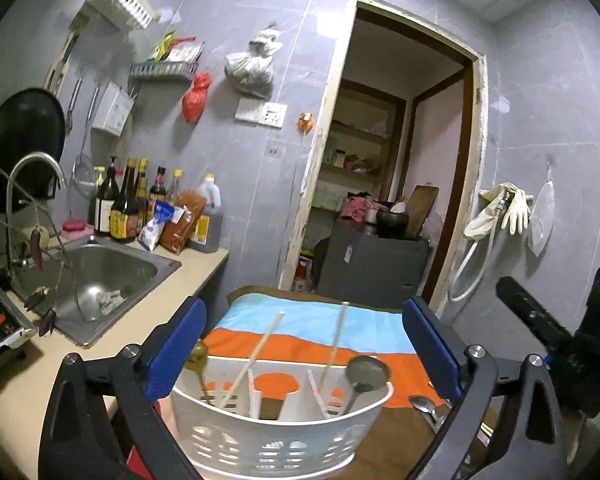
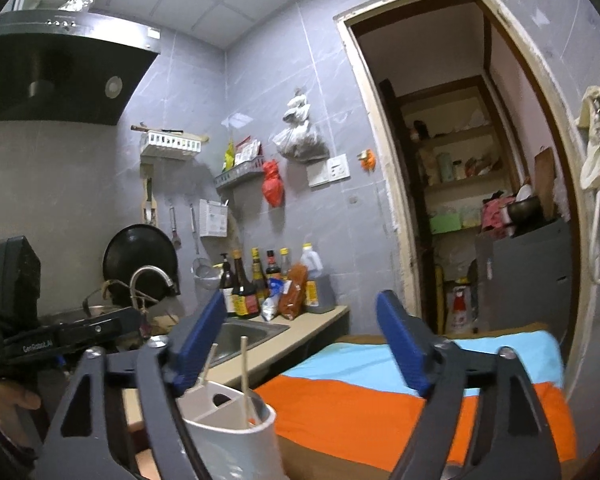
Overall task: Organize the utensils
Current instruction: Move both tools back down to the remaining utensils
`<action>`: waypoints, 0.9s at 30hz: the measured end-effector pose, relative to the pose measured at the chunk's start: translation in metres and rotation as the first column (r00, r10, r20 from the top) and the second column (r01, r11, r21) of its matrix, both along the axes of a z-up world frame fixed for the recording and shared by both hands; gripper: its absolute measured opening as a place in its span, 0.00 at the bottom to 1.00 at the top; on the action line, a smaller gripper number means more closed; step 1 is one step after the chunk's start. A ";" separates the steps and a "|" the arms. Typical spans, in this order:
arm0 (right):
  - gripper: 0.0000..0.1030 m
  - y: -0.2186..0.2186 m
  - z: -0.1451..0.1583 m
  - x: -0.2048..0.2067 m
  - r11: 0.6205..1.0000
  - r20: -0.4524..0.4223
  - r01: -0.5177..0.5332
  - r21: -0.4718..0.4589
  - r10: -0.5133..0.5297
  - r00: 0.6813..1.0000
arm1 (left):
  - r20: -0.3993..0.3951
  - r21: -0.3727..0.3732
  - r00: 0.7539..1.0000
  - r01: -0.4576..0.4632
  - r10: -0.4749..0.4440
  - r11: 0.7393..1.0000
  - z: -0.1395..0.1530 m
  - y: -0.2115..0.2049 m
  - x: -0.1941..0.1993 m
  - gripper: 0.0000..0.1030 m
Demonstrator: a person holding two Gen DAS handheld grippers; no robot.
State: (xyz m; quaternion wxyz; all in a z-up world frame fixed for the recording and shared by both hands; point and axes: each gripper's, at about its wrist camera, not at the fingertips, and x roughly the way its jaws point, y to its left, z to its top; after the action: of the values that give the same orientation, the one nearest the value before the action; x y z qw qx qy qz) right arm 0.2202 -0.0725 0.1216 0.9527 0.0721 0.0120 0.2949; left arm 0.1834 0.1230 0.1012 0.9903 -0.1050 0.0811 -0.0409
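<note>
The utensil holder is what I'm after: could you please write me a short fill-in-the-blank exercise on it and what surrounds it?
1. The white utensil holder has ____ compartments.
2. The silver spoon stands in the holder's ____ compartment in the left wrist view.
3. The middle compartment holds ____ utensils.
4. The left gripper is ____, with nothing between its fingers.

Missing words: three; right; no; open

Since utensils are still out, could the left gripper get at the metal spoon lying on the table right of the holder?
Probably yes: the left gripper is open and empty, and the metal spoon lies uncovered beside the white holder, partly behind the right finger.
</note>
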 end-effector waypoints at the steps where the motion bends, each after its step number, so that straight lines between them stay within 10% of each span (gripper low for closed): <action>1: 0.84 -0.005 0.000 -0.003 1.000 0.004 0.008 -0.004 -0.008 1.000 | 0.007 0.008 1.000 0.000 0.000 1.000 -0.001 -0.004 0.000 0.95; 6: 1.00 -0.040 0.005 -0.022 0.998 0.046 0.068 -0.017 -0.067 0.997 | 0.049 0.061 0.999 0.018 -0.021 0.998 -0.003 -0.035 -0.005 0.96; 27: 1.00 -0.142 -0.035 -0.033 0.968 -0.036 0.229 -0.106 -0.234 0.972 | -0.078 0.116 0.984 0.170 -0.161 0.979 -0.050 -0.142 0.020 0.96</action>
State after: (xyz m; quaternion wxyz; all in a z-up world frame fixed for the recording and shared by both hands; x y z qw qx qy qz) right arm 0.1871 -0.2140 0.0869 0.9825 0.0317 0.0415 0.1790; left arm 0.2039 -0.0193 0.0513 0.9847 -0.0382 0.1258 -0.1144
